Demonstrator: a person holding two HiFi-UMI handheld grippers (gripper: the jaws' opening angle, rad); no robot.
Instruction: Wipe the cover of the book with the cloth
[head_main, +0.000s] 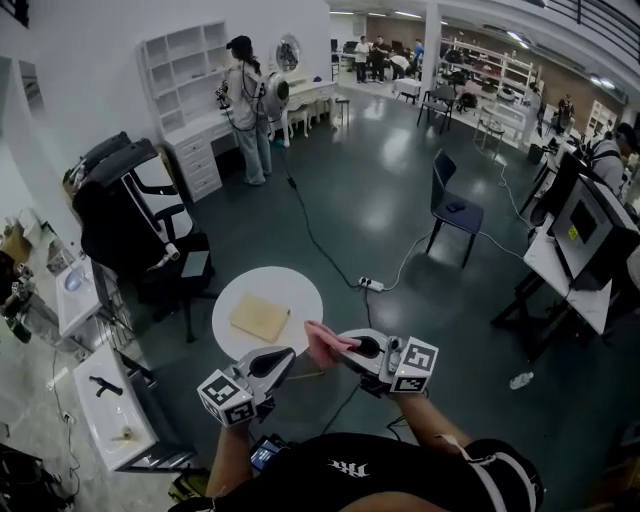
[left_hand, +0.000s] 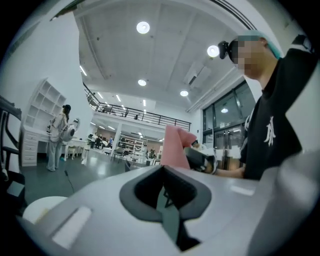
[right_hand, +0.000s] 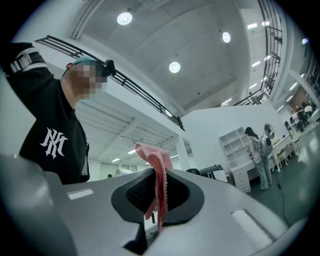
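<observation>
A tan book (head_main: 260, 317) lies flat on a small round white table (head_main: 300, 290) in the head view. My right gripper (head_main: 345, 348) is shut on a pink cloth (head_main: 322, 341), held in the air at the table's near right edge; in the right gripper view the cloth (right_hand: 157, 172) hangs pinched between the jaws. The same cloth (left_hand: 175, 147) shows in the left gripper view. My left gripper (head_main: 285, 362) is shut with nothing in it, just in front of the table's near edge. Both grippers face each other.
A black office chair (head_main: 140, 225) stands left of the table. A cable and power strip (head_main: 372, 285) lie on the floor to the right. A dark chair (head_main: 455, 210) and desks with monitors (head_main: 585, 235) are at the right. White shelves (head_main: 110, 400) stand at the left. A person (head_main: 248, 110) stands far back.
</observation>
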